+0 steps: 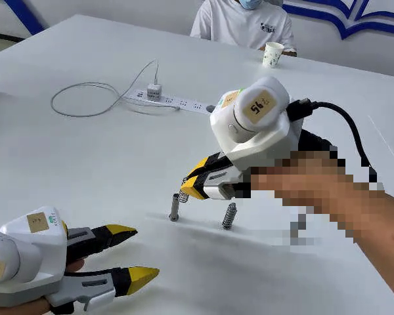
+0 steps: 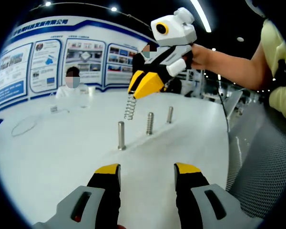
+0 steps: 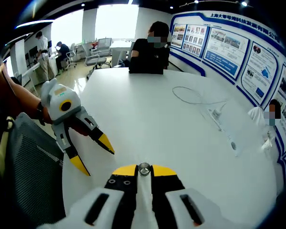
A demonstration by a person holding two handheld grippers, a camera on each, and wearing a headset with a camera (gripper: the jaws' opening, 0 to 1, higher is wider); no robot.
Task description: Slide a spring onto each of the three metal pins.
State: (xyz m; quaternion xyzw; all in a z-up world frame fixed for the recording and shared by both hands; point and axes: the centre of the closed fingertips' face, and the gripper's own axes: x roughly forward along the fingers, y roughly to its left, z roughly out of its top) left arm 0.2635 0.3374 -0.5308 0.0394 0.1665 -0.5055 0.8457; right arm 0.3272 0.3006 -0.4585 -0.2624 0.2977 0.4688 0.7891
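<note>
Table [image 1: 85, 170] white, pins [image 2: 120, 136] upright, power strip [image 1: 174, 102], posters [image 2: 43, 62]

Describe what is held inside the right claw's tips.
A spring, clamped between the shut yellow tips of the right claw. In the right gripper view its ring end shows on top; the claw covers its hanging coils there.

The bare pin [image 2: 120, 136] is smooth metal with a dull satin shine. The spring [image 2: 129, 107] is coiled grey wire. The counter [image 1: 85, 164] is smooth, white and nearly matt. The left tool [image 1: 139, 251] and right tool [image 1: 192, 187] have glossy white plastic shells and yellow-and-black tips.
</note>
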